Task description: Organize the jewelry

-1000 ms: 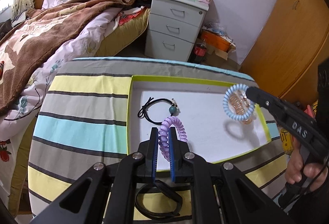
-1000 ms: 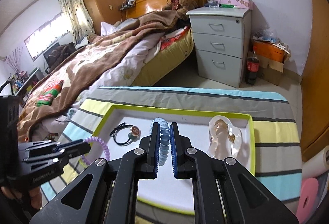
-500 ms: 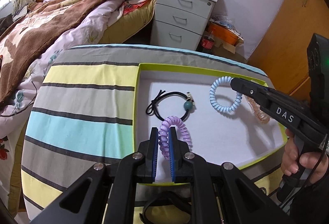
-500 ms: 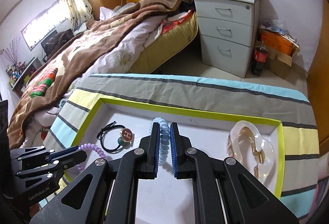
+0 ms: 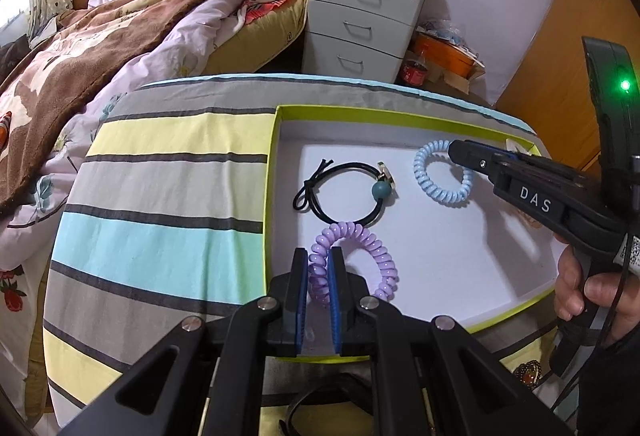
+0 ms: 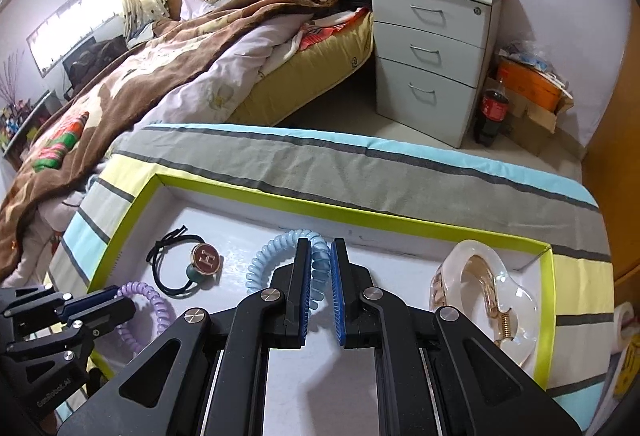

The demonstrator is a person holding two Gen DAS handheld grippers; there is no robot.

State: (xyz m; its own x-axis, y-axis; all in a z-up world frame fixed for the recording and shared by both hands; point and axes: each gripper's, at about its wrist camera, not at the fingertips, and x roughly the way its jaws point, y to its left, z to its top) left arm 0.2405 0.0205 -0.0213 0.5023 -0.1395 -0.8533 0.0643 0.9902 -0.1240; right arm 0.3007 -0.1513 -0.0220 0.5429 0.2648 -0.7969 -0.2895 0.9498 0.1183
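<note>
Your left gripper has its fingers closed on the purple coil hair tie, pinching one side of the loop. The rest of the loop hangs over the white floor of the tray, near the tray's front-left corner; whether it touches the floor is hard to tell.

Your right gripper has its fingers clamped on the blue coil hair tie, which sits over the middle of the tray toward its far edge. In the left wrist view the same blue loop hangs from the tip of that gripper, and your hand wraps the handle at the tray's right side.

A black elastic hair tie with a teal bead and a round charm lies flat on the tray floor between the two coils, just beyond the purple one and left of the blue one. A clear hair claw clip with a gold spring rests in the tray's far-right corner.

The tray, rimmed in lime green, sits on the counter under a striped cloth; the tray takes up the right half.
</note>
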